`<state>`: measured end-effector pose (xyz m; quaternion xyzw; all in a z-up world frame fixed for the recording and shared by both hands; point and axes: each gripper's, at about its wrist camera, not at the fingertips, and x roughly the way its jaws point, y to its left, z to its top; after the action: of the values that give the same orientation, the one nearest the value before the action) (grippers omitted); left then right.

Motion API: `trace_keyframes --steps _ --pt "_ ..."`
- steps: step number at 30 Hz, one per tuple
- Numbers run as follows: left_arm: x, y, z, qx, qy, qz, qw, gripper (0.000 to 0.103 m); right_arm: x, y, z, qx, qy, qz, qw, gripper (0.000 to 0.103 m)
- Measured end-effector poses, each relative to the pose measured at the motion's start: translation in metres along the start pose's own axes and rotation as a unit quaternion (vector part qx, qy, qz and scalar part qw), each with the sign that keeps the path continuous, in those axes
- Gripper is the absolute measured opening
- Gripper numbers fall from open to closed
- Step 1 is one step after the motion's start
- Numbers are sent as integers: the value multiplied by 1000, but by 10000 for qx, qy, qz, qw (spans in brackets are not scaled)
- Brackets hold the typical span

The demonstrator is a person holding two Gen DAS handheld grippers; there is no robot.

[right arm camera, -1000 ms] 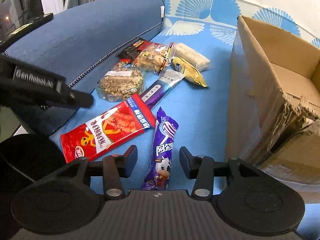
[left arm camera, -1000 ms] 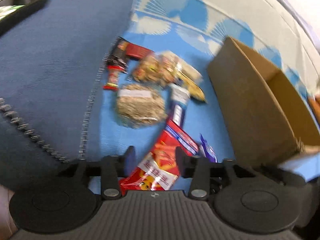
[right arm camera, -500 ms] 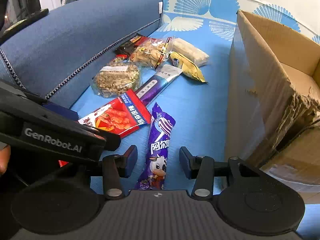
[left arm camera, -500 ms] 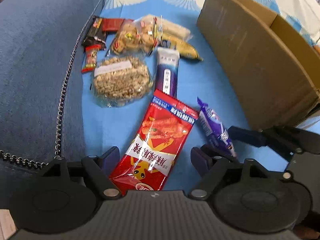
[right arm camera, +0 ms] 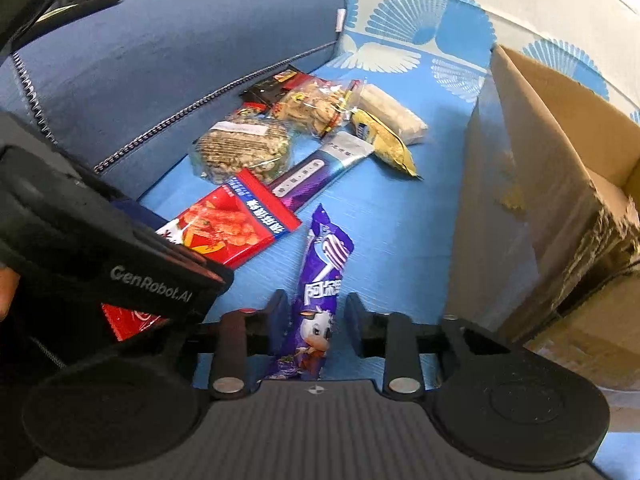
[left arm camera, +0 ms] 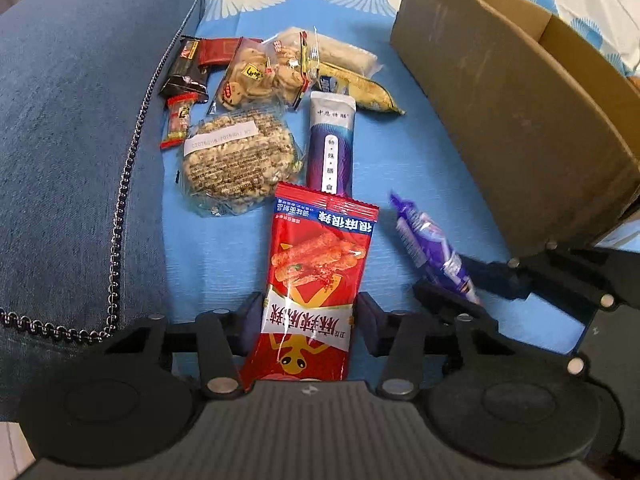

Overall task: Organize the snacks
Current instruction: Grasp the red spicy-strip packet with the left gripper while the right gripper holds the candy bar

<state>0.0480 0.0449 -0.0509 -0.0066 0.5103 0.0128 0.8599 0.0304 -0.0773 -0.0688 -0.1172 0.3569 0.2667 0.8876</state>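
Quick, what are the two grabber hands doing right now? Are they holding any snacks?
Left gripper: closed on the red snack packet, fingers against both its edges.
Right gripper: open around the purple milk candy packet, not squeezing it yet.

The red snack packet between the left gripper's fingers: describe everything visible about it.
The red snack packet is a long, flat, glossy plastic pouch with a blue strip near its crimped far end, a picture of reddish sticks, white characters and a yellow figure. It lies flat on the blue sheet, its near end between the fingers of the left gripper, which flank its edges closely. Its far end overlaps the purple-and-silver packet.
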Motion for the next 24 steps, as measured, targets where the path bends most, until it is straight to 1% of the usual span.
trace_keyframes --steps 2,6,10,11,13,16,18,19,20,22,23,24 --pt "-4 4 0 -128 -99 -95 9998 53 -2 2 -1 -93 -32 -10 10000 20" --pt "-17 10 -1 -362 -448 -314 9978 52 -10 2 1 -133 -223 -58 9996 19" --pt "-33 18 -3 -639 -937 -513 9922 52 -20 1 5 -79 -466 -19 9989 18" --pt "-35 20 -3 -698 -1000 -519 9912 52 -21 1 5 -76 -509 -14 9987 18" --pt "-37 23 -4 -836 -1081 -503 9893 52 -23 2 6 -95 -608 7 9981 17" --pt "-37 26 -2 -980 -1096 -486 9879 52 -24 3 6 -105 -626 21 9980 17" --pt "-37 28 -2 -999 -1081 -495 9879 52 -21 4 6 -135 -571 34 9983 17" --pt "-38 28 -2 -998 -1084 -498 9878 52 -18 5 6 -157 -478 50 9987 17" --pt "-38 28 -2 -995 -1090 -497 9878 52 -14 5 5 -157 -327 110 9993 18" --pt "-39 27 -2 -986 -1093 -499 9878 52 -10 6 3 -131 -212 27 9997 22" --pt "-38 29 -3 -986 -1092 -498 9879 52 -9 6 2 -130 -208 8 9997 31" --pt "-38 29 -3 -992 -1087 -499 9879 52 -9 6 3 -109 -236 44 9997 43"
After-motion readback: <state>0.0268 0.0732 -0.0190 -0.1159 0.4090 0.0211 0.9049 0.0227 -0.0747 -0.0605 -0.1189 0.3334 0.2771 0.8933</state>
